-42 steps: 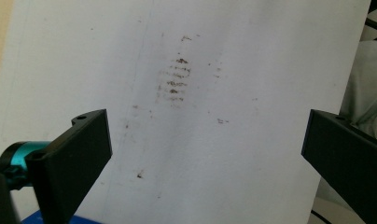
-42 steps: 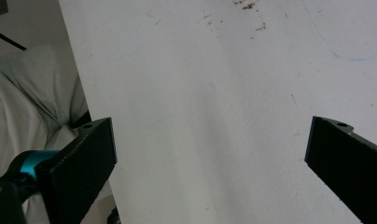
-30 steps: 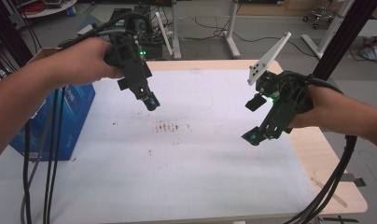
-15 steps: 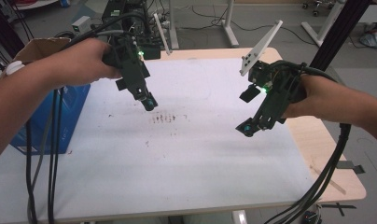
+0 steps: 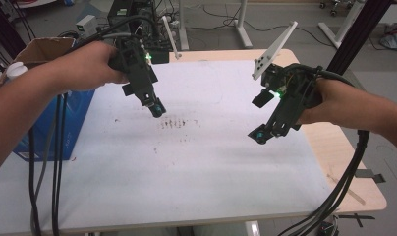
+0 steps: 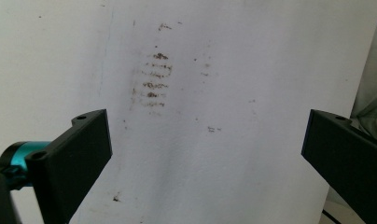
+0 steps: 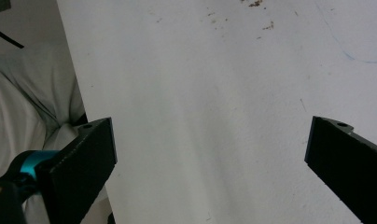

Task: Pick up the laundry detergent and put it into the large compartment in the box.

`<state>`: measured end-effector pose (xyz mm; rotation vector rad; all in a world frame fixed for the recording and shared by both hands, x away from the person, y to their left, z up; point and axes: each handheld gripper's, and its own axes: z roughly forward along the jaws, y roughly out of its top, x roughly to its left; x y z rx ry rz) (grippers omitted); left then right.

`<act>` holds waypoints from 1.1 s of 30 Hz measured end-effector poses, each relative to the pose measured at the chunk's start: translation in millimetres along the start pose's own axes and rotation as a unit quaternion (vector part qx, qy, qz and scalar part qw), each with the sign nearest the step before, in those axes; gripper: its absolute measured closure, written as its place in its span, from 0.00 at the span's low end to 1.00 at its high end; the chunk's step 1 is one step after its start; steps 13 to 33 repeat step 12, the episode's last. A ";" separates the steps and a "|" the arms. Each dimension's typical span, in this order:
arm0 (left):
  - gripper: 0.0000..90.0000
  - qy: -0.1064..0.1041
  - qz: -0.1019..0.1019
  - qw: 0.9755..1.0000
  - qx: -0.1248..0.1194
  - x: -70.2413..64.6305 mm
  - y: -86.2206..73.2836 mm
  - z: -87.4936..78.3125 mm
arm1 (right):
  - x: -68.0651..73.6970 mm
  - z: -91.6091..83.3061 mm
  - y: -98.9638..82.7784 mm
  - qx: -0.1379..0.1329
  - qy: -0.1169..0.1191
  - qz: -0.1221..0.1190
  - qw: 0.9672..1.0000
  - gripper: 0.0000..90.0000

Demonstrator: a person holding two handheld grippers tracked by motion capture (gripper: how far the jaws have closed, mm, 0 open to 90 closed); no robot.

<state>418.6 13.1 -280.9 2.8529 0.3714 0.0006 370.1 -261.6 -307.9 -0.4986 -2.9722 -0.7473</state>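
The left gripper (image 5: 156,108) is held above the white table sheet (image 5: 186,162), jaws spread wide, with nothing gripped. The right gripper (image 5: 259,135) is likewise held wide open and empty above the same sheet. The patch of brown smudges (image 5: 178,123) is the landmark: the left gripper is positioned just beside it on its left, slightly farther from the person, while the right gripper is positioned well apart on its right. In the left gripper view the smudges (image 6: 151,79) are seen ahead of the jaws.

No readable text, label, brand or number anywhere; blue box (image 5: 49,128) print too blurred.
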 end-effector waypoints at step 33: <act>0.02 0.010 -0.028 0.999 -0.012 8.8 -11.2 5.0 | -3.2 4.3 -8.4 -0.008 -0.002 0.011 1.000 0.01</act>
